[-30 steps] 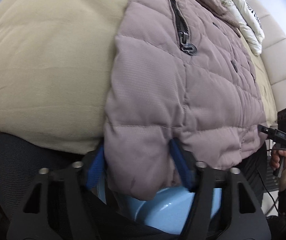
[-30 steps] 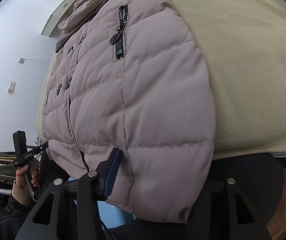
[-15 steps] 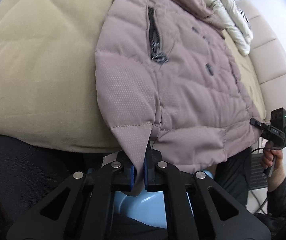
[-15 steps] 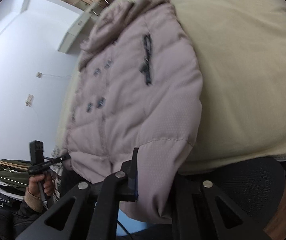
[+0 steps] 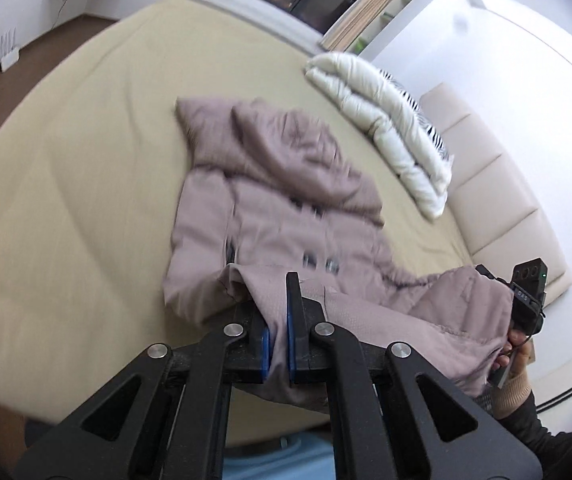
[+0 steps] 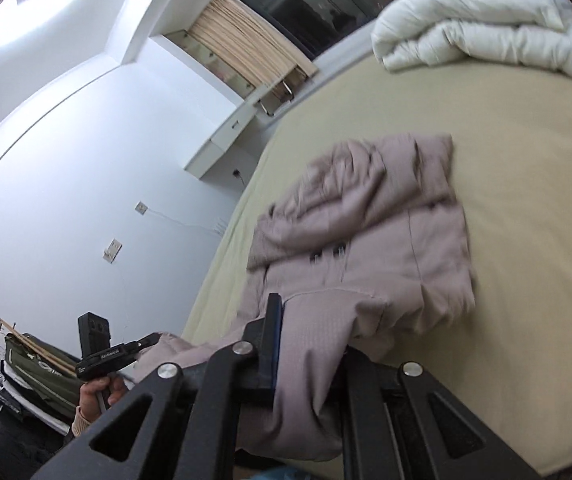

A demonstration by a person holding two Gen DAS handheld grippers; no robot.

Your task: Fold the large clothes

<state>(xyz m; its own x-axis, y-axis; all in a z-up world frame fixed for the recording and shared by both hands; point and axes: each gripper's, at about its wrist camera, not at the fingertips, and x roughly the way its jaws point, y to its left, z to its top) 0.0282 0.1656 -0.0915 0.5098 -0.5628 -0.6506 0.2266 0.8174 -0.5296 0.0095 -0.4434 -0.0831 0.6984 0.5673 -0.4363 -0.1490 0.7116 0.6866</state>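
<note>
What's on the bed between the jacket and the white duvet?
Nothing: bare beige sheet separates the jacket from the white duvet. Both wrist views show it.

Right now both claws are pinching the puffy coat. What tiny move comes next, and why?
Probably carry the hem forward toward the hood. The left gripper and right gripper are each shut on a bottom corner of the coat, lifted off the bed, while its top half lies flat.

Beige bed (image 5: 86,168) bearing mauve puffer coat (image 5: 286,216), folded white duvet (image 5: 390,128).
</note>
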